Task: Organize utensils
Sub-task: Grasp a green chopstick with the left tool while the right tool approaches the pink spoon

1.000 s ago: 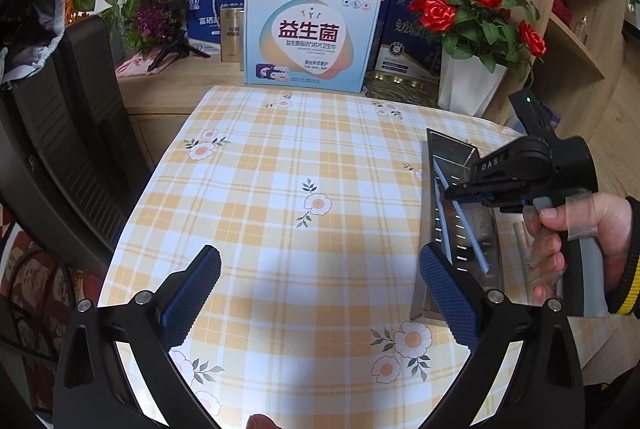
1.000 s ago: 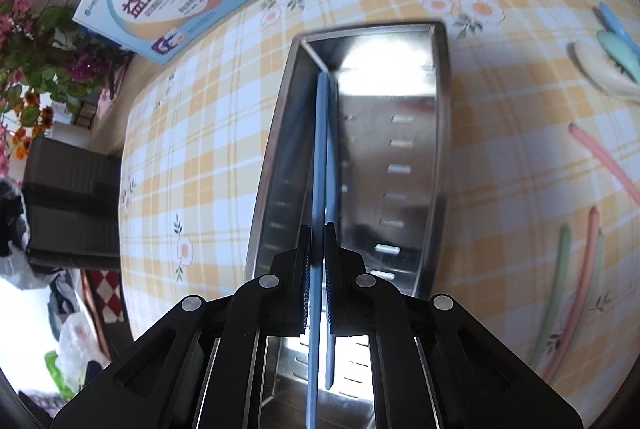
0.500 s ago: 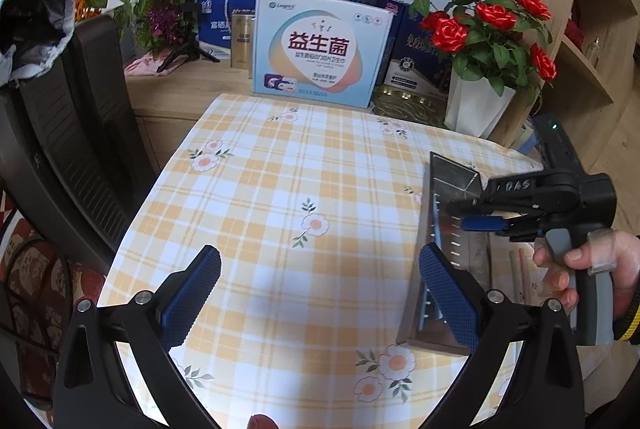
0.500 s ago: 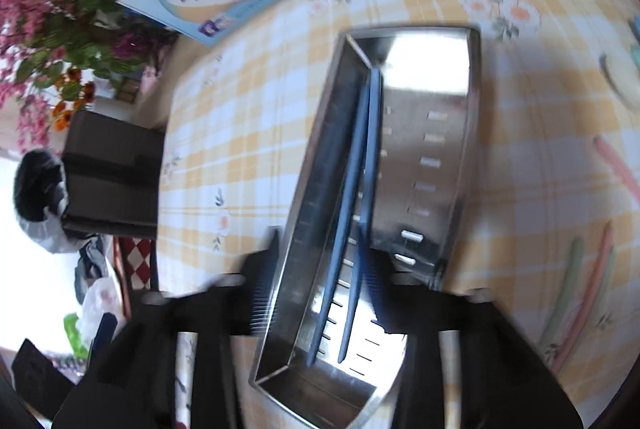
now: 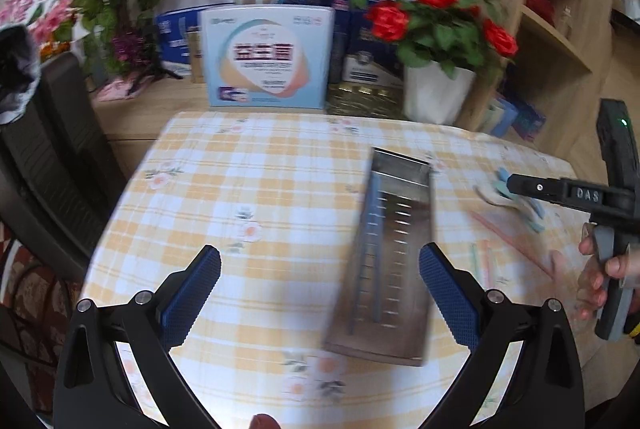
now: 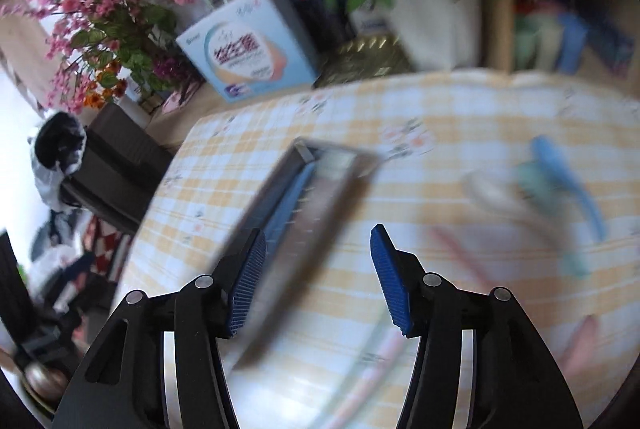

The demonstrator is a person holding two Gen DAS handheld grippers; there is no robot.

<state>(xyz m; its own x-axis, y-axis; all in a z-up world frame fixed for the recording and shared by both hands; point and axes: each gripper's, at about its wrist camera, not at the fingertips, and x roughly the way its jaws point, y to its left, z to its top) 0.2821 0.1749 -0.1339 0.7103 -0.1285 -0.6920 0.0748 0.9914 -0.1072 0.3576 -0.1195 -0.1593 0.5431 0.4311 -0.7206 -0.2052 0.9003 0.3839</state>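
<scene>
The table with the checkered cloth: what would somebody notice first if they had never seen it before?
Probably the shiny metal tray in the middle of the yellow checkered table, with blue chopsticks lying inside along its left wall. Next, the bright red roses in a white pot behind the table, beside a pale blue box. More pastel utensils lie loose on the cloth to the right of the tray.

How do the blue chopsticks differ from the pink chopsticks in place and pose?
The blue chopsticks lie inside the metal tray, along its left wall; the pink chopsticks lie on the bare tablecloth, to the tray's right. The blue pair run along the tray; the pink pair lie slanted. Neither pair is held.
</scene>
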